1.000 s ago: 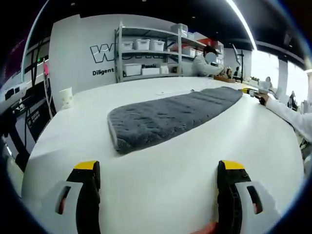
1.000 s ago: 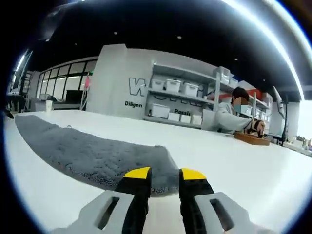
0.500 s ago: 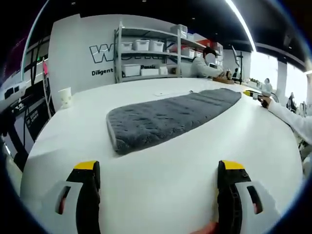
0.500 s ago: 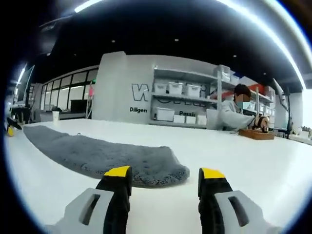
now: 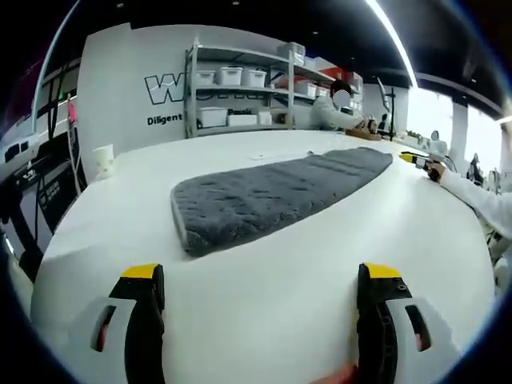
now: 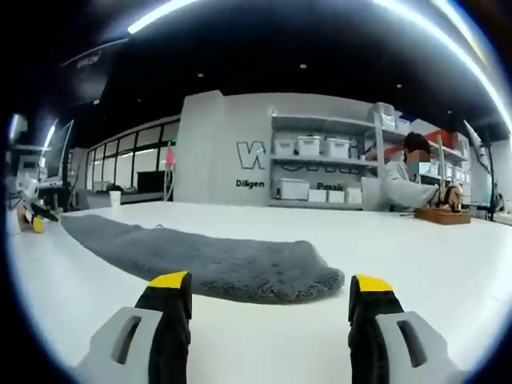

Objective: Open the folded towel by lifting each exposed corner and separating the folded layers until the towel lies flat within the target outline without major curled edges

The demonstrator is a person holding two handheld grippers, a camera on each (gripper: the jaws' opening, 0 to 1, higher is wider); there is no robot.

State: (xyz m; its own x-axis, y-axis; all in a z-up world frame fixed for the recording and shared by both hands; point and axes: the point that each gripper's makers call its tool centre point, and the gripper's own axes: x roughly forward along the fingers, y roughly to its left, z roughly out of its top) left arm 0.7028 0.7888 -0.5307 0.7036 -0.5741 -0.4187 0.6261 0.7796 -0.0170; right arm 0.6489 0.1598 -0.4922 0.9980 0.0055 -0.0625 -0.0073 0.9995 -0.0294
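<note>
My left gripper (image 5: 260,296) is spread wide, holding nothing; the folded grey towel (image 5: 272,196) lies on the table (image 5: 264,272) ahead of it. My right gripper (image 6: 270,300), also wide and empty, hovers just short of the towel's end (image 6: 304,276).

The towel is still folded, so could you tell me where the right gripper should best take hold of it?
Probably the top layer at the rounded end of the towel, which lies just ahead between the open jaws of the right gripper. Come in low along the table from this near side, since the thick folded edge faces the jaws.
</note>
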